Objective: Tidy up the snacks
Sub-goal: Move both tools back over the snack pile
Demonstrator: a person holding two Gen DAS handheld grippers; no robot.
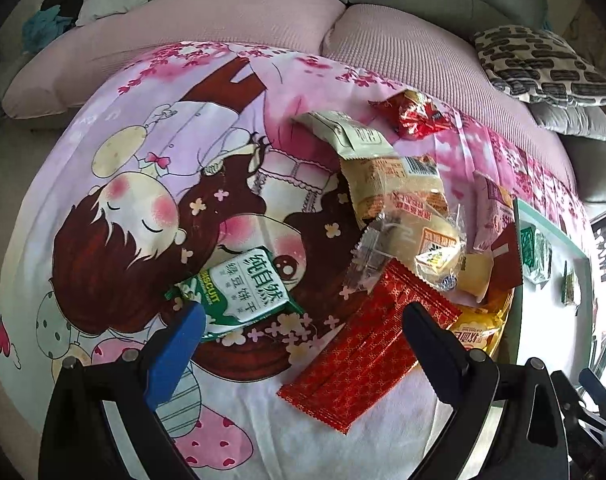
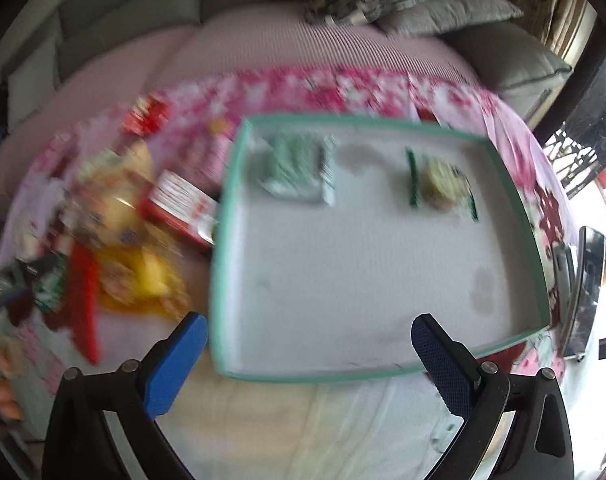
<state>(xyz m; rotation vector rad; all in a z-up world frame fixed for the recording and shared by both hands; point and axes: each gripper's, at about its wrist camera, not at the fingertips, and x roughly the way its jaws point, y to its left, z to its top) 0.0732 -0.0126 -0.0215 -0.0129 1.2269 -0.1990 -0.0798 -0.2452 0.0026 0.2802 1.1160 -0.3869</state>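
While snacks lie heaped on the cartoon-print cloth (image 1: 103, 216), both claws stand wide and empty.

The left gripper (image 1: 303, 320) hovers low over the cloth, its blue finger (image 1: 175, 356) just beside a green-and-white biscuit packet (image 1: 247, 292) lying flat, long axis running from near left to far right. The right gripper (image 2: 309, 334) faces the teal-rimmed tray (image 2: 231, 184), which holds two green packets (image 2: 299, 168); that view is blurred.
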